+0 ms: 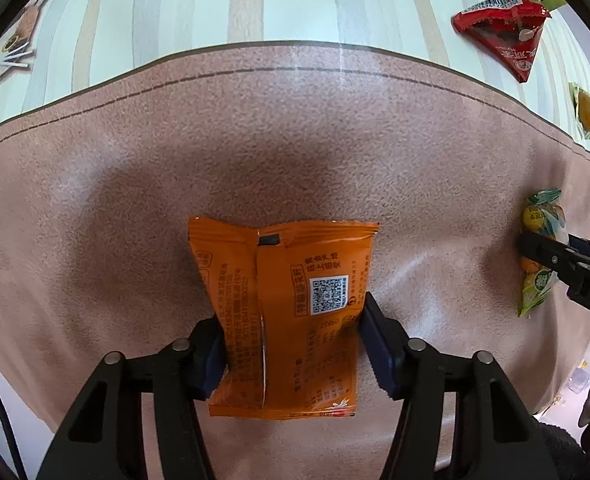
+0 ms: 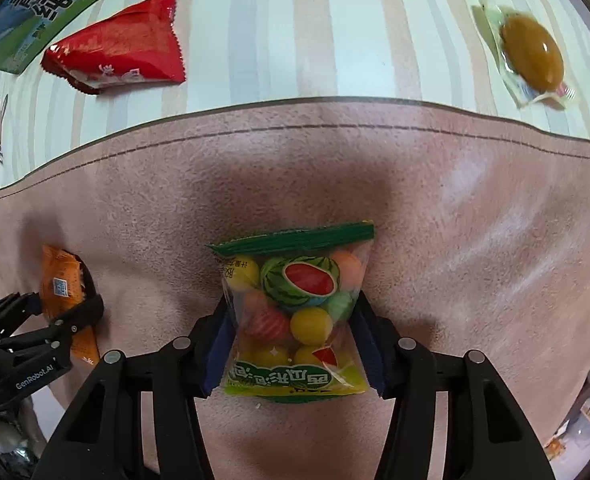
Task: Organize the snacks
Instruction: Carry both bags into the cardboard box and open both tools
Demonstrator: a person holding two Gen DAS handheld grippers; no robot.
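Striped tablecloth [image 1: 255, 4], glossy, pale green, cream and tan bands with a cat print at one edge, is covering the far part of the surface. Pink-brown mat [image 1: 335, 140], suede-like grain with a dark stitched line near its far edge, is lying on top and filling most of both views; everything below is placed relative to this mat.

Green and blue printed carton [image 2: 35, 4] is sitting on the cloth beyond the mat's far edge, only a corner showing. Red foil packet [image 2: 123, 48], crinkly with serrated seals, wedge-shaped, is lying on the cloth just past the mat, beside the carton. Clear-wrapped brown oval sweet [image 2: 531, 52], glossy, is lying on the cloth off the mat's far side, well apart from the red packet.

Orange snack packet [image 1: 291, 312], matte film with back seam and QR code, pillow-shaped, is sitting over the mat's middle, pinched at its sides by the left gripper [image 1: 291, 344]. Candy bag [image 2: 295, 312], clear film with green sealed top, watermelon print and round coloured balls inside, is being squeezed by the right gripper [image 2: 295, 344] over the mat, near the orange packet.
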